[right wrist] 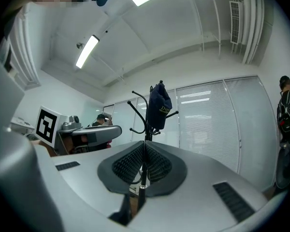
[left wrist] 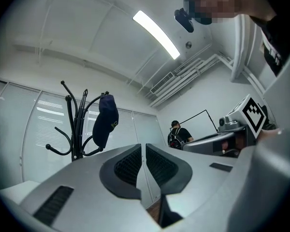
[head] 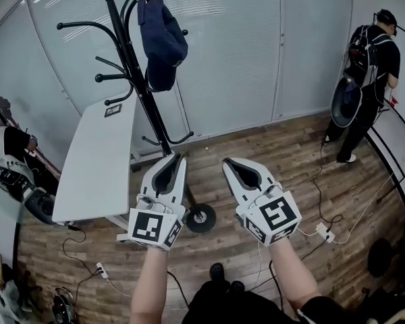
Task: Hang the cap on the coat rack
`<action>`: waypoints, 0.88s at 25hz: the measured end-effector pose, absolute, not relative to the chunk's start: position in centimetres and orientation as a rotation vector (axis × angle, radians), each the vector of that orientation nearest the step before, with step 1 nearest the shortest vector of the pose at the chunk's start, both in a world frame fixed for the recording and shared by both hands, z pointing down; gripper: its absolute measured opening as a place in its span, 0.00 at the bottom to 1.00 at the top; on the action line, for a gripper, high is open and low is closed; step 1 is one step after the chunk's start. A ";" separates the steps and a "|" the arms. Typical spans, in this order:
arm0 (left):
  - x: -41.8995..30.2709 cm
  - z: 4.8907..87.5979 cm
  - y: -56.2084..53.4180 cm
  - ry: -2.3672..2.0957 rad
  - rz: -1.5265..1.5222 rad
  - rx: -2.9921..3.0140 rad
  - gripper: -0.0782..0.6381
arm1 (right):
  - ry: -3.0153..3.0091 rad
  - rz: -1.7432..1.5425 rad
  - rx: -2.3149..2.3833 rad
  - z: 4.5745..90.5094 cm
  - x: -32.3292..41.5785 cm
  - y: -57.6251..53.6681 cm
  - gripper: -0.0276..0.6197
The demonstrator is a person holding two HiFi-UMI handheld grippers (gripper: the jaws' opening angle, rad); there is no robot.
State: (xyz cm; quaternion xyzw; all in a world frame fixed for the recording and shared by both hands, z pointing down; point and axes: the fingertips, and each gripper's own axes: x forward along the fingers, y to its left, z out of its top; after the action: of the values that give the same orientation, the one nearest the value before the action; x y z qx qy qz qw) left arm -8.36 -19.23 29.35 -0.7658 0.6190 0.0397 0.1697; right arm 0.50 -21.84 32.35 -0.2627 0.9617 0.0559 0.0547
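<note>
L tool (head: 177, 158): jaws near together, thin slit, empty | R tool (head: 231, 162): jaws together, empty | cap (head: 160, 42): hangs on coat rack (head: 139, 81) top hook, ahead of & above both tools, well apart

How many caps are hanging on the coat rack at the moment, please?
1: a dark blue cap hangs from a top hook of the coat rack. The other visible hooks look bare.

white table (head: 94, 160) left | person in black (head: 370, 59) right | power strip (head: 322, 232) on wood floor (head: 256, 147)
</note>
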 end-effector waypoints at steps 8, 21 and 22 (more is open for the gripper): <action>-6.6 31.1 -17.0 1.810 0.126 -2.183 0.13 | 2.942 0.173 -0.769 33.2 1.5 -20.5 0.09; -4.9 31.8 -15.8 1.794 0.150 -2.228 0.13 | 2.938 0.289 -0.781 32.5 2.1 -19.0 0.09; -4.8 31.8 -15.7 1.790 0.147 -2.228 0.13 | 2.936 0.293 -0.780 32.5 2.1 -18.9 0.09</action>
State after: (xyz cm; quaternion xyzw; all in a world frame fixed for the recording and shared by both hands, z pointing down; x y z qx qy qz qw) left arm -4.78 -15.71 31.75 -0.7709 0.6195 0.0507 0.1396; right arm 2.09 -18.93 32.45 -0.2555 0.9610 0.0960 0.0449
